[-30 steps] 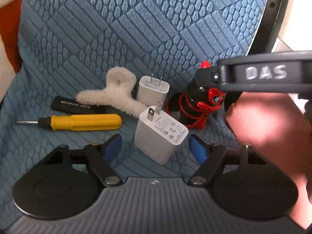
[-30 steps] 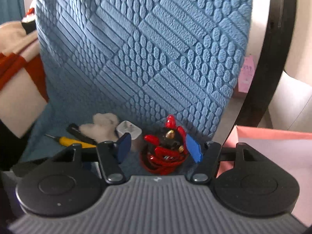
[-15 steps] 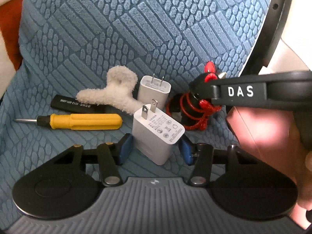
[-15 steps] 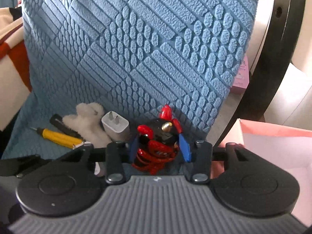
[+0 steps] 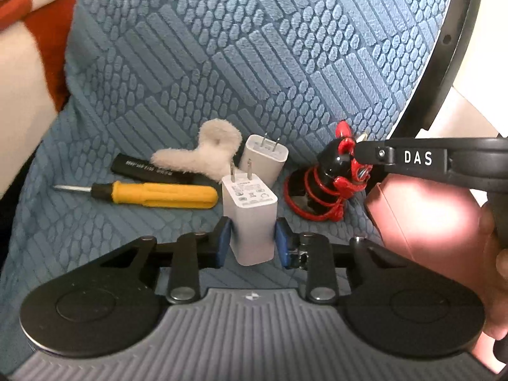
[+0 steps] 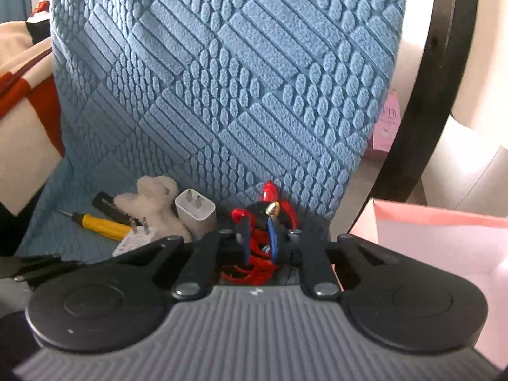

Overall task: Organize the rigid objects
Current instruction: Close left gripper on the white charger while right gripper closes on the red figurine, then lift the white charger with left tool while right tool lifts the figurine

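Left gripper (image 5: 253, 243) clamps upright white plastic two-prong charger (image 5: 250, 212) | right gripper (image 6: 256, 238) clamps black-and-red clip bundle with red cords (image 6: 257, 216), right of charger | both on blue textured cushion (image 5: 222, 63)

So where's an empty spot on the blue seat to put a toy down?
The blue cover is bare in front of the yellow screwdriver, toward the left edge. The middle is crowded: fluffy white piece, back charger and red-and-black cable bundle sit close together, with the pink box at right.
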Demonstrator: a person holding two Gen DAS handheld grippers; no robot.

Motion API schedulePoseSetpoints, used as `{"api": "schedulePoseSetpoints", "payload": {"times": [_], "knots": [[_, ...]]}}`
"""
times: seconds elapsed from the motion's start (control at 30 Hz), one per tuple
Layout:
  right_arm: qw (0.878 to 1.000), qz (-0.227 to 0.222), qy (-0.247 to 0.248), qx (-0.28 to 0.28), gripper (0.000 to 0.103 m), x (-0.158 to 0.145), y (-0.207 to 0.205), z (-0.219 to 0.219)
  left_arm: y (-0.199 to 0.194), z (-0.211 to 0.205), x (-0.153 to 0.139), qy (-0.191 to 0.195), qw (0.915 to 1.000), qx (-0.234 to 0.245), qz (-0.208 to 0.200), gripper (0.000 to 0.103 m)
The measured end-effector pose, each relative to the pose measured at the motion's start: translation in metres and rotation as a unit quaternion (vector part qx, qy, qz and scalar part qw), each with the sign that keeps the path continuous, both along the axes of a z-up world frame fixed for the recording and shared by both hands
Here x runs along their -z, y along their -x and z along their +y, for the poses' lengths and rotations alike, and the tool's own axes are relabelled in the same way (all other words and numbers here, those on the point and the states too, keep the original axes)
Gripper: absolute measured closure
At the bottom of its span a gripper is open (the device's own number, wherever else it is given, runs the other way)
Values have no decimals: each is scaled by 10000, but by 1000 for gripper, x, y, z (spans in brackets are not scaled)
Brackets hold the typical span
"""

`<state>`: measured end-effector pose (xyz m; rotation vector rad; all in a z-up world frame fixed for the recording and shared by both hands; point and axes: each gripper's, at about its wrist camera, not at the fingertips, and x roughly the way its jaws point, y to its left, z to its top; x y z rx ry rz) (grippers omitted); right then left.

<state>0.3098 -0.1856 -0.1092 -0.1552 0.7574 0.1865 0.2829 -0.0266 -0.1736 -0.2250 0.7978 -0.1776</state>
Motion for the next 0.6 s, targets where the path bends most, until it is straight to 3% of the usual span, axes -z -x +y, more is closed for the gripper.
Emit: {"api": "schedulePoseSetpoints", "payload": {"times": [0.13,0.2,0.23,0.5,0.57,0.6], "knots": [[9998,-108,-31,132,84,3,-3,-1,8,8,-1,87,9998,-155,60,69],[9997,-125,-95,199,70,7,-8,-1,9,12,-1,150,9996,-175,151,69],[9996,-130,-120,226,58,9,-10,-1,9,14,-1,173,9995,-195,168,69],[9995,-194,-146,-181,54,13,-15,11,17,21,-3,269,9990,-285,226,69],[9992,-102,-301,-233,49,14,-17,13,21,24,-3,282,9988,-314,248,69],[9992,-91,-298,-233,39,15,-17,15,23,25,-3,294,9987,-333,266,69]]}}
